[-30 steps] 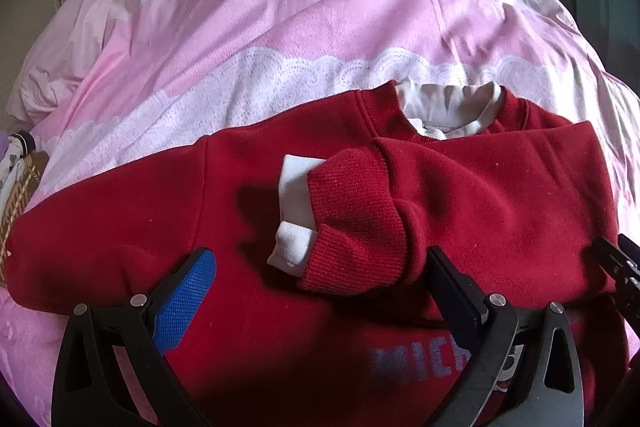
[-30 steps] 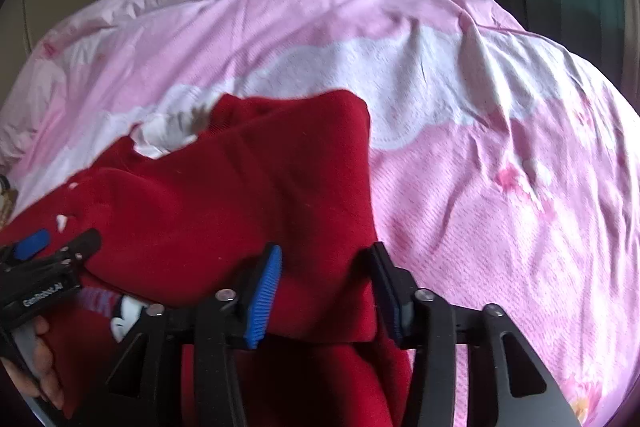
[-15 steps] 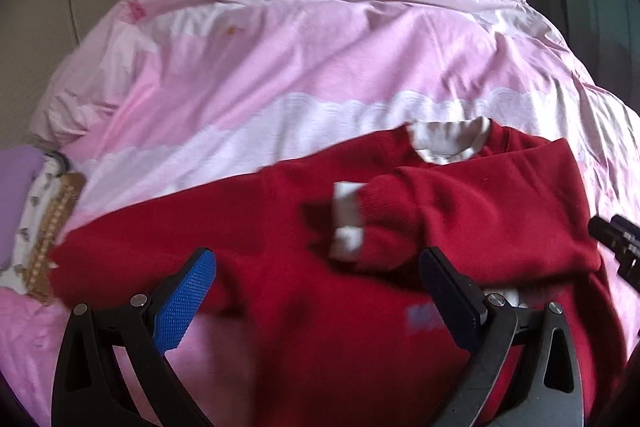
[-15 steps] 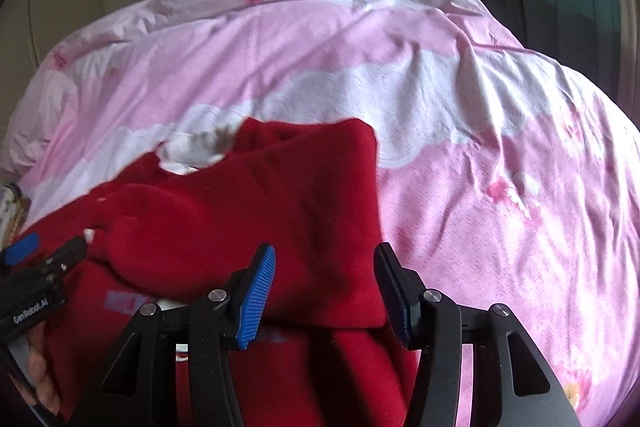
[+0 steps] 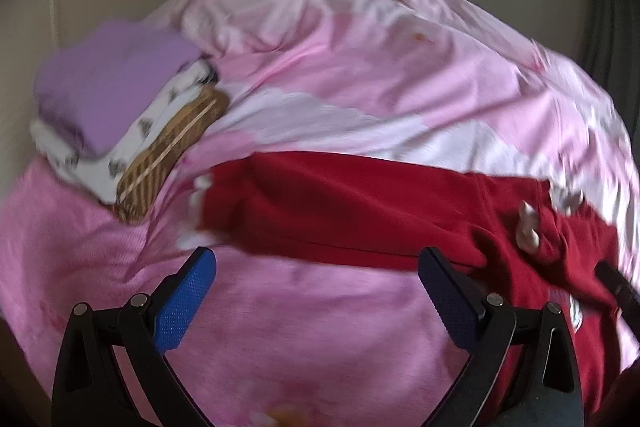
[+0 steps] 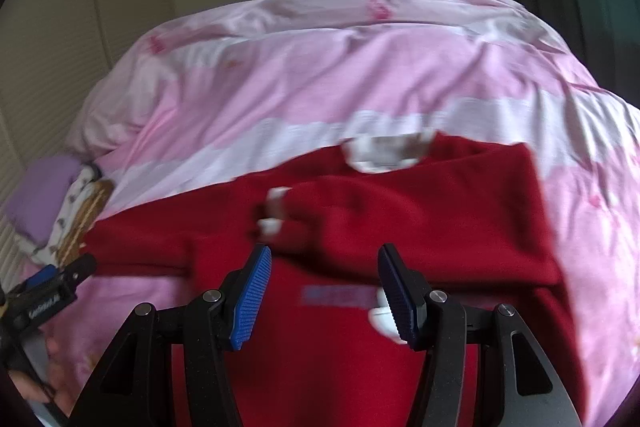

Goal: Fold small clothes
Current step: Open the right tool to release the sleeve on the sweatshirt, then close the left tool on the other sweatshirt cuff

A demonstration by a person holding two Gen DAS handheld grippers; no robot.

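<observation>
A red sweater [image 6: 420, 211] lies flat on the pink bedding, its white collar [image 6: 384, 151] at the far side. One sleeve is folded across the chest, showing a white cuff [image 6: 276, 211]. The other sleeve [image 5: 340, 199] stretches out to the left, blurred. My left gripper [image 5: 316, 259] is open wide over bare bedding just short of that sleeve. My right gripper [image 6: 324, 251] hovers over the sweater's chest with its jaws opening; the cloth lies beneath them, and nothing is pinched. Each gripper shows at the edge of the other's view.
A pile of folded clothes [image 5: 112, 99], purple on top of white patterned and brown striped pieces, sits at the left of the bed. The pink quilt [image 6: 320, 79] rises rumpled behind the sweater. A hand [image 6: 40, 367] holds the left gripper.
Both grippers have swung left and pulled back. The left went from over the sweater's chest to the outstretched sleeve, bringing the clothes pile into view. The right left the folded right edge.
</observation>
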